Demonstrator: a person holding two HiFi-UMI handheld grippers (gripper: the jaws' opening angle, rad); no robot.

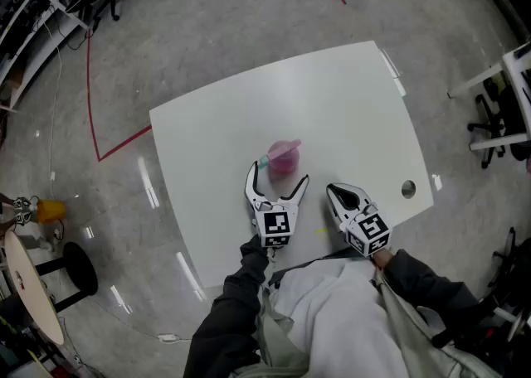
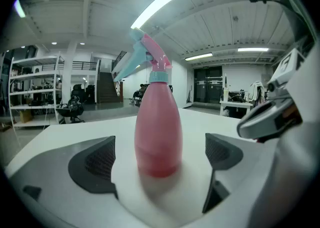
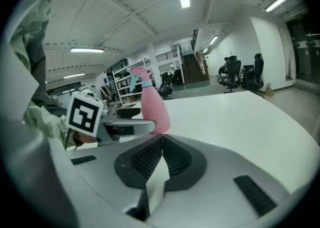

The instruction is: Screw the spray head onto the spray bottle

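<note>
Two grippers are hovering low over the white tabletop [image 1: 348, 111]. The left gripper [image 1: 279, 177] is standing with its jaws wide apart, and the pink spray bottle [image 2: 157, 132] is standing upright between them, touching neither pad. Its spray head [image 2: 145, 54] is already sitting on the neck, how tightly I cannot tell. If one pad is meeting the tall bottle first, it is likely tipping or skidding ahead. Just right of the bottle, the right gripper [image 3: 161, 149] is keeping its jaws together on nothing. Bare tabletop is lying ahead of both grippers, and its edge is running close behind them.
</note>
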